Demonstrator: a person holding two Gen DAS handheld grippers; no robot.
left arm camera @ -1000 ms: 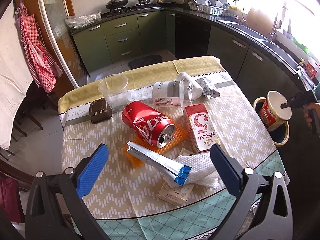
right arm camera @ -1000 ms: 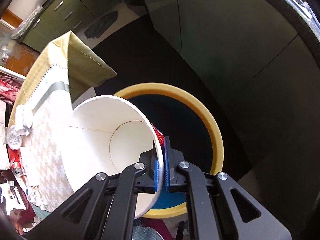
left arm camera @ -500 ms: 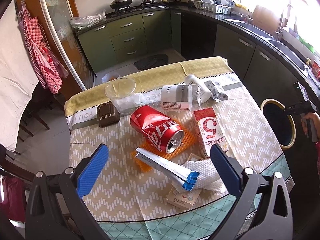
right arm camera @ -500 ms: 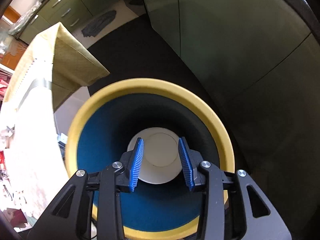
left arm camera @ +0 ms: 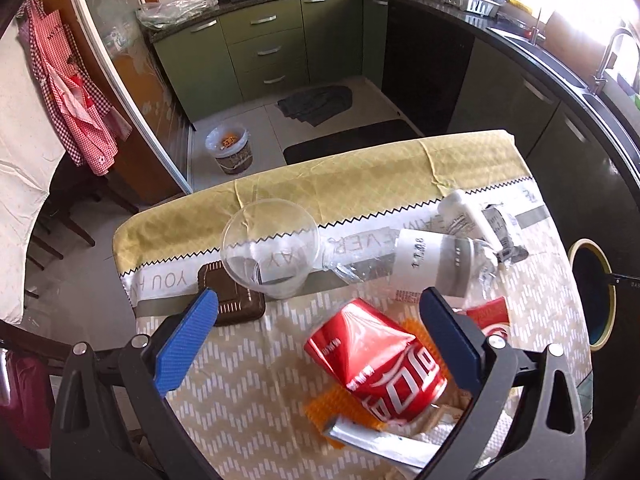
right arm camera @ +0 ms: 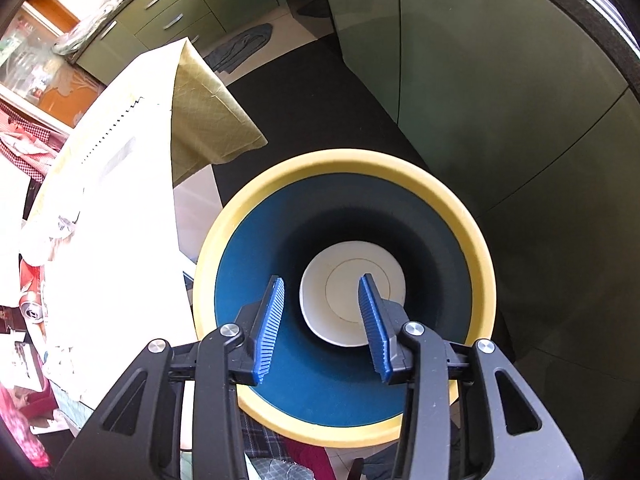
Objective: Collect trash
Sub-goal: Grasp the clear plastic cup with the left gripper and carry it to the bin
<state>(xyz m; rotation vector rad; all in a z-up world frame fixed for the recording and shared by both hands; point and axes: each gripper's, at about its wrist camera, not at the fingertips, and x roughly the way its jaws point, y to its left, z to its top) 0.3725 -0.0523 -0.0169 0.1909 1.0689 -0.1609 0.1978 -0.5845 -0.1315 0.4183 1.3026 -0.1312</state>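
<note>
My left gripper is wide open above the table, with nothing between its fingers. Just below it lie a crushed red can, a clear plastic cup, a brown square lid and a clear bottle with a white label. A red carton and a silver wrapper lie nearer. My right gripper hangs over the yellow-rimmed blue bin; its jaws are opening and hold nothing. A white paper cup lies at the bin's bottom.
The bin stands on the floor off the table's right edge. The tablecloth corner hangs near it. Green cabinets ring the room. A small bucket and a dark mat lie beyond the table.
My right gripper opened and let go of the paper cup, which dropped into the bin. My left gripper moved forward over the table toward the can and clear cup.
</note>
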